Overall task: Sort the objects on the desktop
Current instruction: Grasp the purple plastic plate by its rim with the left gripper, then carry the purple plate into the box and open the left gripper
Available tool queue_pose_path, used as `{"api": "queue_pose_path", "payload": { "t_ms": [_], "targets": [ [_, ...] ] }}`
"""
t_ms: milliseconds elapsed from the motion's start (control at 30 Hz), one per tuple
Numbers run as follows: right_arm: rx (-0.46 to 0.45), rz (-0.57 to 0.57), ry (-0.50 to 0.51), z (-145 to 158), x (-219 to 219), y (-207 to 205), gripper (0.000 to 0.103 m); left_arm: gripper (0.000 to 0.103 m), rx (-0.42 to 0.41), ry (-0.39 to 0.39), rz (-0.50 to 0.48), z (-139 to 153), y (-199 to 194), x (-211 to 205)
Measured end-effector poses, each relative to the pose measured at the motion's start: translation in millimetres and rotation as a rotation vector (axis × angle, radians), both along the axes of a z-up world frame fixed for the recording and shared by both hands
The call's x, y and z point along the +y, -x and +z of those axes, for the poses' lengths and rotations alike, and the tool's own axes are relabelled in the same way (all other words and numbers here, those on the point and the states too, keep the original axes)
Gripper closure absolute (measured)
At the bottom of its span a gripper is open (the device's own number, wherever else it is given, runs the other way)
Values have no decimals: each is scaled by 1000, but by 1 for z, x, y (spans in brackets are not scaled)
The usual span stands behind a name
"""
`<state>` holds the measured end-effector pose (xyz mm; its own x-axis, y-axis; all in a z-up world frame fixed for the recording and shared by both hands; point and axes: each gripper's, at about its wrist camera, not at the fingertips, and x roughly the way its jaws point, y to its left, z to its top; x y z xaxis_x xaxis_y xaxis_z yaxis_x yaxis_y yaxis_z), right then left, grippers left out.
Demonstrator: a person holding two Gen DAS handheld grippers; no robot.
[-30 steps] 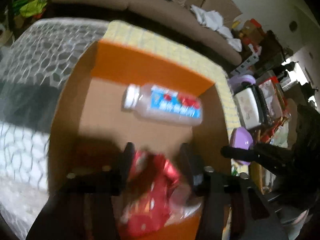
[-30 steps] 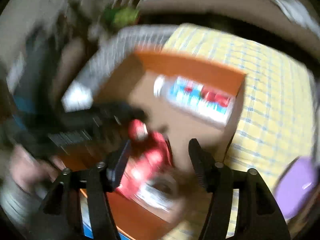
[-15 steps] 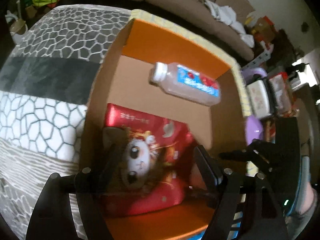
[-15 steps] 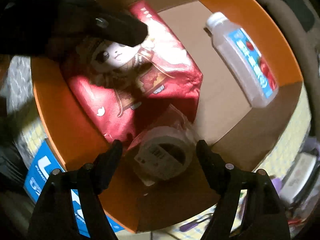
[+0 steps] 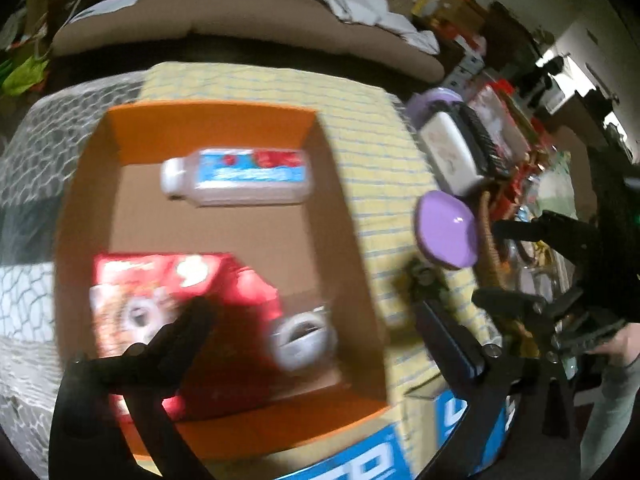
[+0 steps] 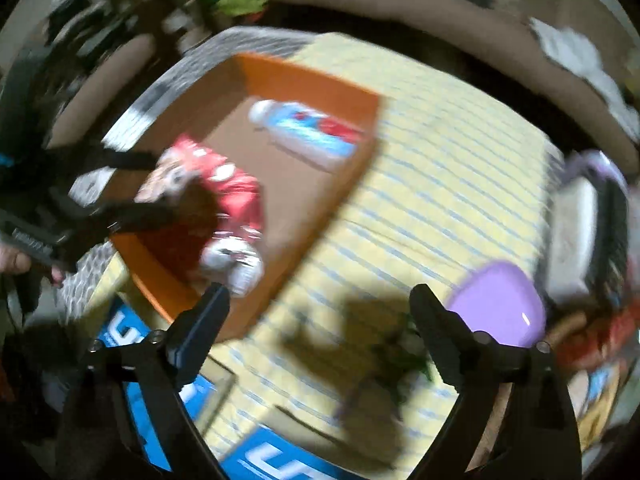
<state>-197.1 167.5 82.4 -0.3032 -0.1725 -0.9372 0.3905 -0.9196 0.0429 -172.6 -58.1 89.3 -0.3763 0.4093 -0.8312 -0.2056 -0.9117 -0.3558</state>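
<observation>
so both grippers are spread wide and carry nothing: the left gripper (image 5: 312, 320) hangs over the orange box (image 5: 208, 120), the right gripper (image 6: 320, 308) over the yellow checked cloth (image 6: 440, 152) just beside the box. three things already lie in the box: a bottle (image 5: 236, 178) on its side by the far wall, a red snack bag (image 5: 168, 300) at the near left, a tape roll (image 5: 302, 340) touching the bag's right edge.

the next pick looks like the small greenish object (image 6: 400, 348) on the cloth, just inside the right finger, or the purple dish (image 6: 498, 304) beside it. to do it well, slow down, centre the fingers on the object, and close only once it sits between them.

the right view shows the greenish object near; the left view shows it small and blurred (image 5: 420, 276), but gives the box interior squarely.
</observation>
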Motion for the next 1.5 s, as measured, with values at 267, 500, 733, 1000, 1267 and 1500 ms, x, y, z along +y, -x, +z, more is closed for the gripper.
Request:
{"api": "queue_pose_path", "payload": {
  "t_ms": [267, 500, 733, 1000, 1267, 1500],
  "targets": [
    [80, -180, 29, 2, 99, -42, 15, 0, 59, 21, -102, 15, 20, 111],
    [104, -211, 51, 5, 145, -49, 24, 6, -3, 80, -185, -33, 65, 209],
    [106, -209, 113, -1, 157, -44, 27, 25, -112, 83, -190, -91, 91, 242],
    [100, -216, 163, -12, 161, -44, 27, 95, -155, 76, -172, -122, 82, 247],
    [83, -238, 250, -9, 155, -43, 27, 99, -135, -1, -63, -91, 61, 200],
    [15, -328, 386, -31, 144, -30, 27, 99, -107, -78, -21, -49, 36, 144]
  ]
}}
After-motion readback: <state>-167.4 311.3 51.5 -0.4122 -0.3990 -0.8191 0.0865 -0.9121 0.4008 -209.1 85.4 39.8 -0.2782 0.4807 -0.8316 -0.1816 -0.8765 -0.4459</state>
